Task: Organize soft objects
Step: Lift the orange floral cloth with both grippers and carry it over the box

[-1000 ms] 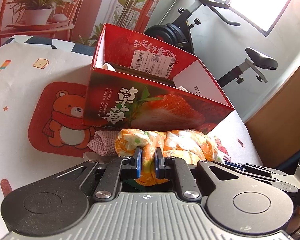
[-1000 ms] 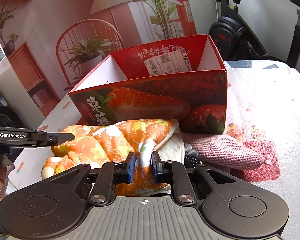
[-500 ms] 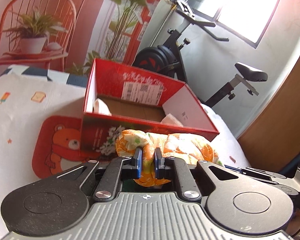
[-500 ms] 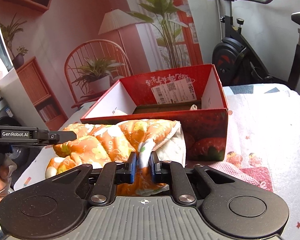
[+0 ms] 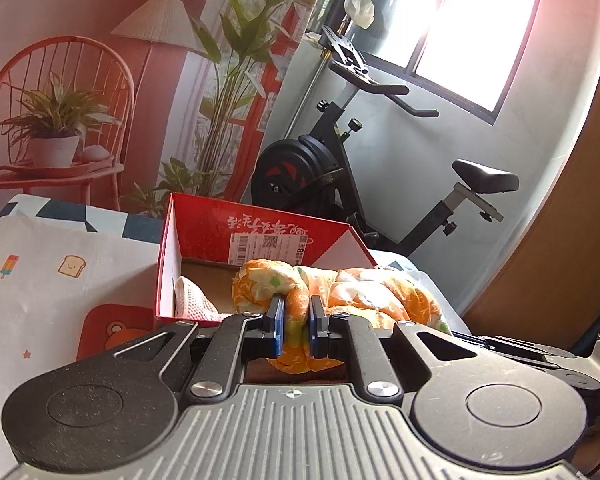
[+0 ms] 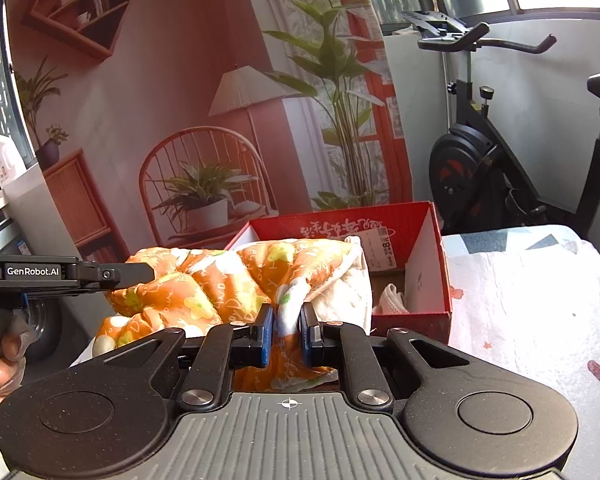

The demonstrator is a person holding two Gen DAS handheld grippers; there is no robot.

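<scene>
Left wrist view: left gripper (image 5: 296,326) and right gripper (image 6: 283,334) both clamped on quilt (image 5: 364,292), slung lengthwise between jaws, hanging just above box (image 5: 172,256) rim, box straight ahead.

We take the exercise bike (image 5: 340,168) as our landmark. It stands black against a pale grey wall (image 5: 480,148), its saddle (image 5: 485,176) to the right and its handlebars (image 5: 384,88) reaching up toward a bright window (image 5: 472,32) above it, where daylight floods in. To the bike's left we see a printed backdrop (image 6: 160,80) in warm pink, showing a lamp (image 5: 160,24), a tall leafy plant (image 5: 236,64), a rounded red chair (image 5: 60,92) with a potted plant (image 5: 54,136), and slanted shelves (image 6: 88,4). To the bike's right a brown wooden panel (image 5: 560,240) rises.
</scene>
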